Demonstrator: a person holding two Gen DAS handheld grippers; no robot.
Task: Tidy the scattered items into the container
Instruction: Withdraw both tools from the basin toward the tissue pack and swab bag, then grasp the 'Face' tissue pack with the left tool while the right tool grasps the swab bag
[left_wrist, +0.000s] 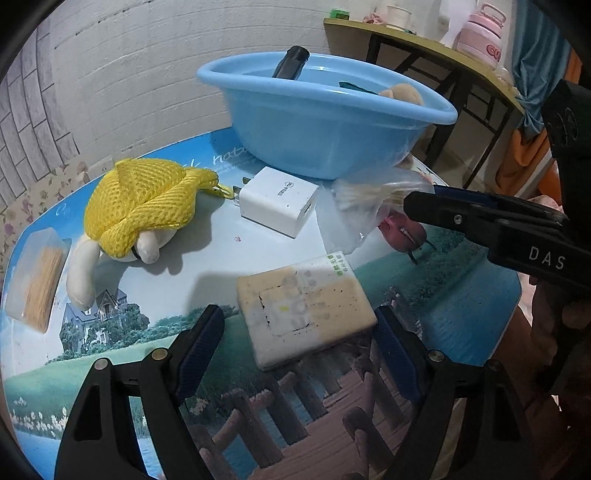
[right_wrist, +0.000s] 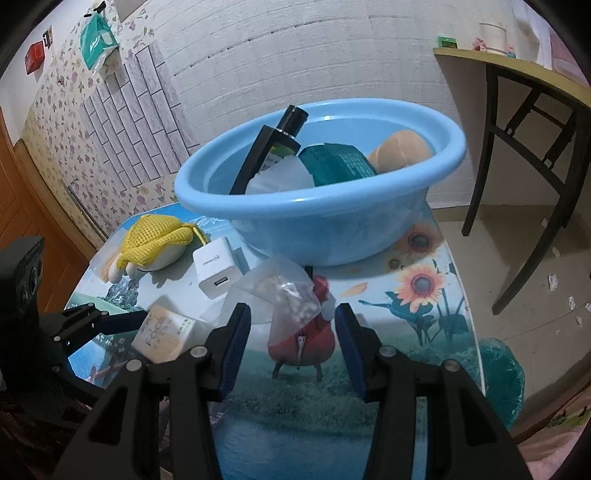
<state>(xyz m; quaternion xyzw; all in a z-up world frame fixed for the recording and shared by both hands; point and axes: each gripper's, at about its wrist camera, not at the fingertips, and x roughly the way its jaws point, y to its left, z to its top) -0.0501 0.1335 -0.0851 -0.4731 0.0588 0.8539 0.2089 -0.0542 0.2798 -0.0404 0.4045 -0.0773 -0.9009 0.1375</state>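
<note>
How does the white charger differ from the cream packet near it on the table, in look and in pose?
The white charger is a clean, glossy block with metal prongs and a port; the cream packet is a flat, soft-looking pack, stained, with printed text. The charger sits closer to the blue basin; the packet lies nearer the left gripper, whose open jaws stand either side of it without touching. Both lie on the table, outside the basin.

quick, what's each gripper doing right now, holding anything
Left gripper: open, astride the soap bar, pads not touching it.
Right gripper: open, holding nothing, the clear plastic bag lies just ahead between its fingers.
</note>
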